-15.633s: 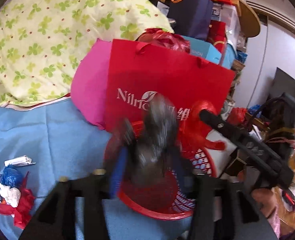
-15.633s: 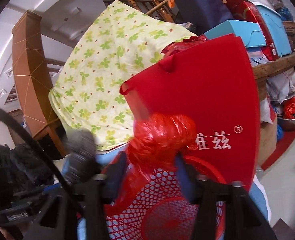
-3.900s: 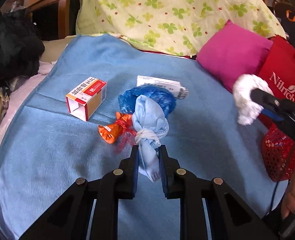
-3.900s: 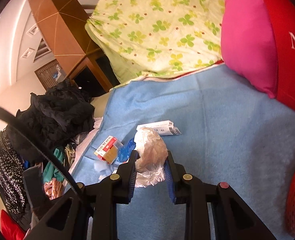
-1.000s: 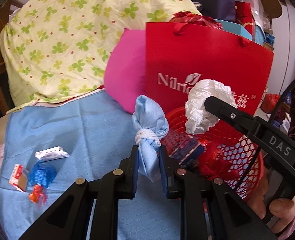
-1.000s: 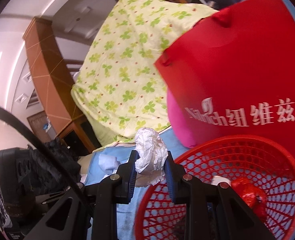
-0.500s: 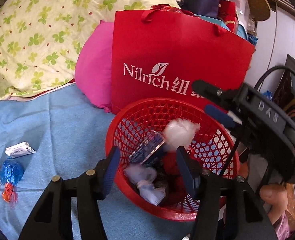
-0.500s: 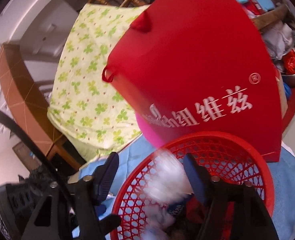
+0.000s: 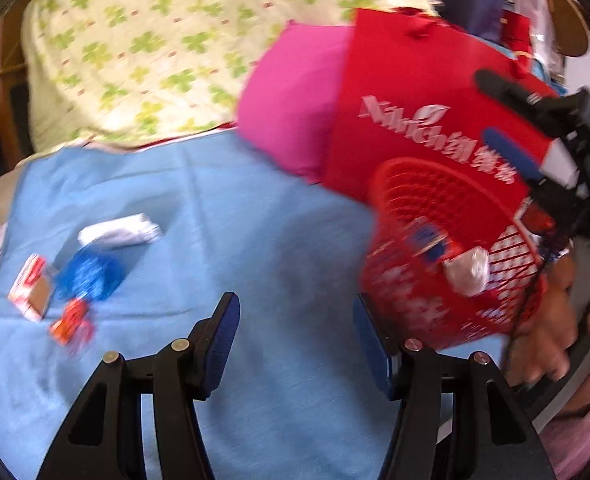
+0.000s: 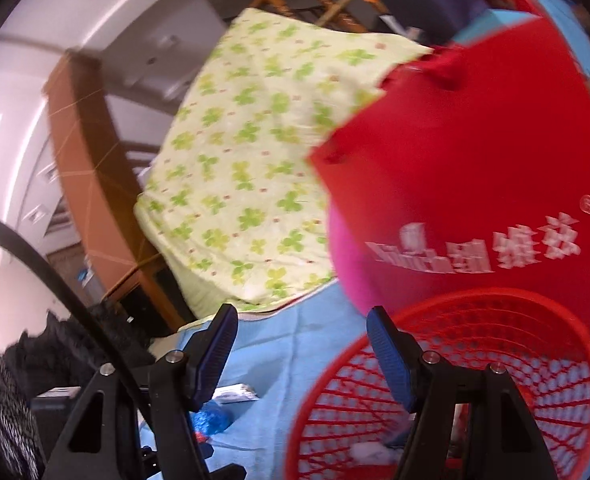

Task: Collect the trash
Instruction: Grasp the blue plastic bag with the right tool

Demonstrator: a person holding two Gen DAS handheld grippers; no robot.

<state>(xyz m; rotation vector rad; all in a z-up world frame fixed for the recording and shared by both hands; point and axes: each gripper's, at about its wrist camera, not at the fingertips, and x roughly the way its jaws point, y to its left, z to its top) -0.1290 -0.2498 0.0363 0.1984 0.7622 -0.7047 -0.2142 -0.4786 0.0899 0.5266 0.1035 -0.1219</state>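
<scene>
Through my left wrist camera, my left gripper [image 9: 295,344] is hanging over the blue blanket [image 9: 223,216] with its fingers spread wide and nothing between the blue pads [image 9: 226,340]. The red mesh basket [image 9: 447,264] is sitting at the right, just beyond my right-hand finger, and it is carrying a white crumpled wad [image 9: 469,272] and a dark blue wrapper [image 9: 429,240] among other blurred scraps. Behind the basket a red gift bag [image 9: 427,128] is standing, with a pink cushion [image 9: 291,96] beside it and a clover-print quilt [image 9: 167,48] heaped further back. Far to the left on the blanket, well apart from the basket, loose trash is lying in a cluster: a white packet [image 9: 119,232], a crumpled blue bag [image 9: 89,276], a small red-and-white carton [image 9: 31,292] and an orange-red wrapper [image 9: 71,320]. My right gripper [image 9: 523,120] is reaching in from the right edge above the basket. Through my right wrist camera, that right gripper [image 10: 301,354] is also gaping open and empty, its right finger hovering over the basket [image 10: 475,344] rim. White scraps [image 10: 369,450] are lying on the basket floor. The gift bag [image 10: 475,160] is filling the upper right, the quilt [image 10: 255,160] is rising behind, and the blue bag [image 10: 211,420] is peeking out below my left finger.
</scene>
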